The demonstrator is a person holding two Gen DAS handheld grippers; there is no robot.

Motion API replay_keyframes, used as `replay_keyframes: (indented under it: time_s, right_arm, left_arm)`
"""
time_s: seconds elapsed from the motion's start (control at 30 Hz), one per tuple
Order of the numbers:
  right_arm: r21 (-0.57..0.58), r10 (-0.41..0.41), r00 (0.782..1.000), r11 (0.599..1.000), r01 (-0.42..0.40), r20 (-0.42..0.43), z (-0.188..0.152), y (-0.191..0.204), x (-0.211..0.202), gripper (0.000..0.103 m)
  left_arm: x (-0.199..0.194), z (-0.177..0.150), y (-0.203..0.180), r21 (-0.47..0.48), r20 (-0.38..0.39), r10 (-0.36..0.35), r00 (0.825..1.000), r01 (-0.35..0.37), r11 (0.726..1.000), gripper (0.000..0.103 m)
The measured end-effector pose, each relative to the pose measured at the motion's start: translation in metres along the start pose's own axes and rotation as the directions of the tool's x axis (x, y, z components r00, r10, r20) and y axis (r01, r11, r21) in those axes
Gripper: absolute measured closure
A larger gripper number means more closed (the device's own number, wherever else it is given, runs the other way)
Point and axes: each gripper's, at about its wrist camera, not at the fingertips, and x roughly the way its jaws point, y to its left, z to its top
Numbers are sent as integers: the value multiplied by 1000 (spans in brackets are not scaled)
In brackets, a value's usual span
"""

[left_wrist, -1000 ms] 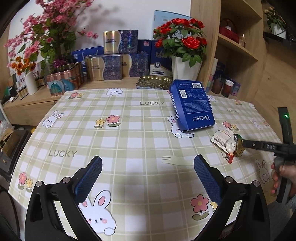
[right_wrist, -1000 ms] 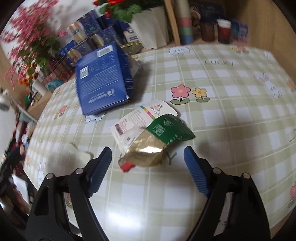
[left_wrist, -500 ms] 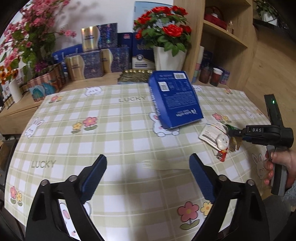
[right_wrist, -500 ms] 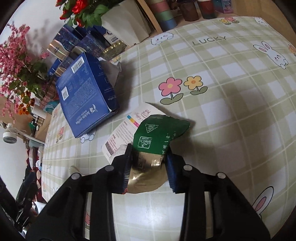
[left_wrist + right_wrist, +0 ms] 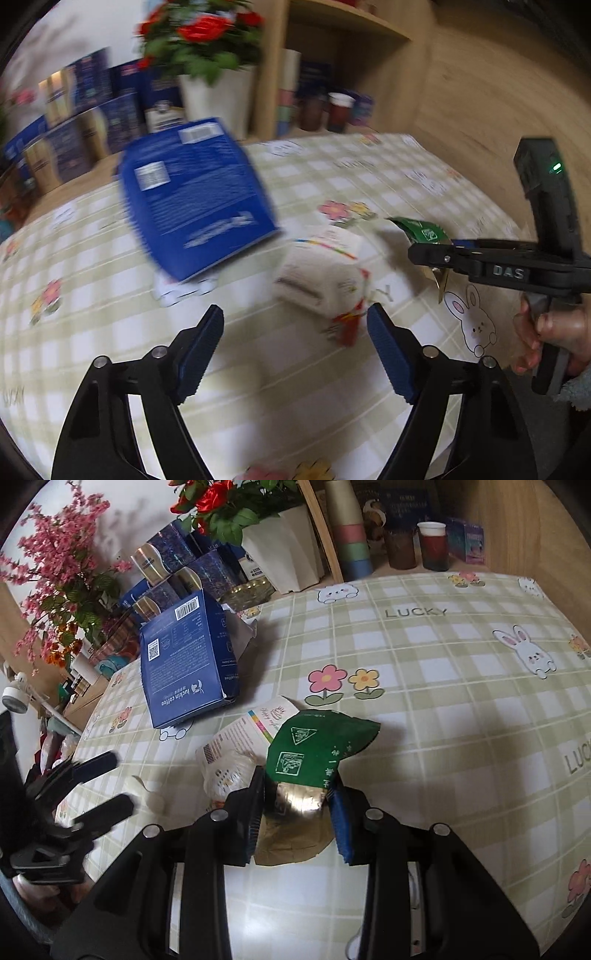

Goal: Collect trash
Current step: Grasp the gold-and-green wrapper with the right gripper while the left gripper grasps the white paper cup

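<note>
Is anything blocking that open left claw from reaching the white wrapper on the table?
Nothing visible does. The left gripper is open, with the white wrapper lying just ahead of its fingers; the blue box sits off to the side.

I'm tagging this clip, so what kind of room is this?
Probably a home dining or living area: a table with a checked bunny tablecloth, a potted red-flower arrangement, and wooden shelves holding cups.

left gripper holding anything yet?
No: the left gripper is open and empty, with the white wrapper lying on the table between its fingers.
</note>
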Motion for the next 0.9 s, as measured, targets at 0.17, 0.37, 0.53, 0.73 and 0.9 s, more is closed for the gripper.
replay_keyframes:
  time_s: [0.17,0.37,0.53,0.73,0.9]
  right_arm:
    - [11,6,1000,1000,-6,16,-7,-15,-10,68]
    - [32,14,1000,999,-15,23,-11,-26,-13,68]
    - [39,23,999,999,-24,27,-13,-29,-12,68]
    - [40,31,999,999,-32,24,-15,-29,-8,68]
    - [41,34,999,999,-35,20,-16,-27,-6,68]
  left_arm:
    - [36,14,-23,68,-61,-26,998,30,997,31]
    - [65,25,-37,117,-102,9,995,3,993,31]
    - [82,24,-42,152,-138,62,988,-41,987,34]
    - [90,22,-37,135,-146,79,986,-59,989,37]
    - [85,22,-38,138,-129,66,989,-48,989,65]
